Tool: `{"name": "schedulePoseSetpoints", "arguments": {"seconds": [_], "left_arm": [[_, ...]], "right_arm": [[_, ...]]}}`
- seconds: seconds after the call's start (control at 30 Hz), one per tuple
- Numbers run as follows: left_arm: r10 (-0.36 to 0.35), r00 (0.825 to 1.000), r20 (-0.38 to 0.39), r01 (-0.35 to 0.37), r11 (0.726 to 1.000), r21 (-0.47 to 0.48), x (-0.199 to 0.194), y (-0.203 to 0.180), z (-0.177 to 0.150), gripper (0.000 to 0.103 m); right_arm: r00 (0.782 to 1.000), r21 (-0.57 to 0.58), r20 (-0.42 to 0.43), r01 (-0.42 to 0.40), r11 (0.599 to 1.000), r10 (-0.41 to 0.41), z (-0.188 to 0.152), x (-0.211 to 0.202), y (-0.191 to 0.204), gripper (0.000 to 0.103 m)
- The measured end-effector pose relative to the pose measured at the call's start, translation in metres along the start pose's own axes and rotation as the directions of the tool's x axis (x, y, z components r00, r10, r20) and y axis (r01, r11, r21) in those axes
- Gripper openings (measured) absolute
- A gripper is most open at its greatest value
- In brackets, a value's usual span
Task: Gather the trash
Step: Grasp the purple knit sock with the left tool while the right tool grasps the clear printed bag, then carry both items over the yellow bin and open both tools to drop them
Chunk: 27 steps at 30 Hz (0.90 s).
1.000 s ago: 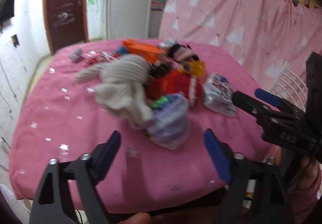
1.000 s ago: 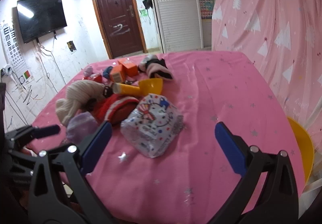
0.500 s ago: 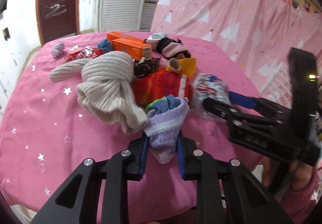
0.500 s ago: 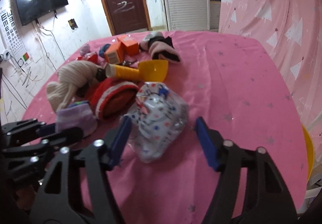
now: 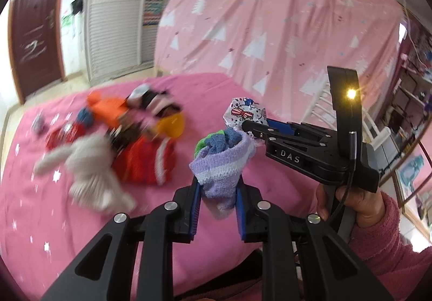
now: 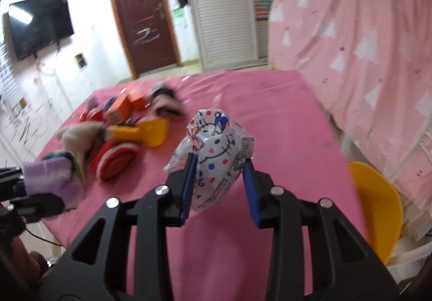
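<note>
My left gripper is shut on a rolled purple sock bundle with blue and green cloth tucked inside, held clear above the pink tablecloth. My right gripper has its jaws closing on a white cartoon-print plastic bag; both blue pads press its sides and it hangs off the table. In the left wrist view the right gripper holds that bag just behind the sock. The right wrist view has the sock at its far left.
A blurred pile lies on the table: a cream knit hat, a red knit piece, a yellow scoop, orange boxes. A yellow chair stands at the table's right edge below a pink curtain.
Both grippers went from wide open to closed. The left one gripped the purple sock and raised it. The right one closed around the printed bag and lifted it off the table.
</note>
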<state>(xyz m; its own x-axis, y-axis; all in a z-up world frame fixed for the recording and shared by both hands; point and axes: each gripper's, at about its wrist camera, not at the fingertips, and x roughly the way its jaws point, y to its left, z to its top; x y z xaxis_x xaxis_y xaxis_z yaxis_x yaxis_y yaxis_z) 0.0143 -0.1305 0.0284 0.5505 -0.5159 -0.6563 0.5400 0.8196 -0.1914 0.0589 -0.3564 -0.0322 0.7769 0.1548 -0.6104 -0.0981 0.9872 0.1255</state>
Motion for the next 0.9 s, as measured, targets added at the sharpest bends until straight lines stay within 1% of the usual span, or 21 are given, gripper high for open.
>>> {"name": "schedulePoseSetpoints", "arguments": {"seconds": [0.1, 0.17, 0.23, 0.27, 0.33, 0.43, 0.53, 0.73, 0.8, 0.9], "left_arm": [[-0.026, 1.000, 0.007, 0.026, 0.998, 0.051, 0.004, -0.024, 0.022, 0.016], [-0.058, 0.998, 0.003, 0.057, 0.995, 0.086, 0.011, -0.044, 0.040, 0.016], [-0.079, 0.997, -0.010, 0.080, 0.991, 0.112, 0.021, -0.061, 0.056, 0.016], [-0.099, 0.995, -0.018, 0.100, 0.987, 0.125, 0.026, -0.072, 0.066, 0.016], [-0.134, 0.990, -0.039, 0.138, 0.981, 0.136, 0.038, -0.090, 0.082, 0.016], [-0.173, 0.981, -0.083, 0.183, 0.974, 0.137, 0.062, -0.119, 0.103, 0.016], [-0.182, 0.973, -0.139, 0.200, 0.971, 0.129, 0.094, -0.143, 0.115, 0.016], [-0.146, 0.957, -0.250, 0.180, 0.976, 0.119, 0.163, -0.179, 0.122, 0.016], [-0.141, 0.951, -0.277, 0.176, 0.978, 0.108, 0.178, -0.183, 0.122, 0.021], [-0.141, 0.942, -0.303, 0.181, 0.977, 0.109, 0.193, -0.189, 0.119, 0.041]], "right_arm": [[0.997, 0.043, 0.043, 0.067, 0.997, -0.069, 0.003, -0.017, -0.028, 0.033], [0.992, 0.072, 0.062, 0.109, 0.991, -0.114, 0.003, -0.029, -0.048, 0.033], [0.982, 0.111, 0.077, 0.162, 0.980, -0.171, 0.001, -0.042, -0.074, 0.033], [0.978, 0.128, 0.081, 0.181, 0.975, -0.193, 0.000, -0.048, -0.082, 0.033], [0.966, 0.177, 0.087, 0.227, 0.958, -0.245, -0.002, -0.060, -0.110, 0.033], [0.957, 0.260, 0.080, 0.250, 0.933, -0.279, -0.005, -0.072, -0.155, 0.033], [0.957, 0.316, 0.052, 0.257, 0.913, -0.287, -0.010, -0.076, -0.190, 0.033], [0.963, 0.375, -0.001, 0.251, 0.892, -0.270, -0.021, -0.067, -0.224, 0.033], [0.964, 0.385, -0.022, 0.251, 0.888, -0.263, -0.024, -0.059, -0.226, 0.034], [0.969, 0.398, -0.047, 0.241, 0.885, -0.243, -0.029, -0.050, -0.231, 0.035]]}}
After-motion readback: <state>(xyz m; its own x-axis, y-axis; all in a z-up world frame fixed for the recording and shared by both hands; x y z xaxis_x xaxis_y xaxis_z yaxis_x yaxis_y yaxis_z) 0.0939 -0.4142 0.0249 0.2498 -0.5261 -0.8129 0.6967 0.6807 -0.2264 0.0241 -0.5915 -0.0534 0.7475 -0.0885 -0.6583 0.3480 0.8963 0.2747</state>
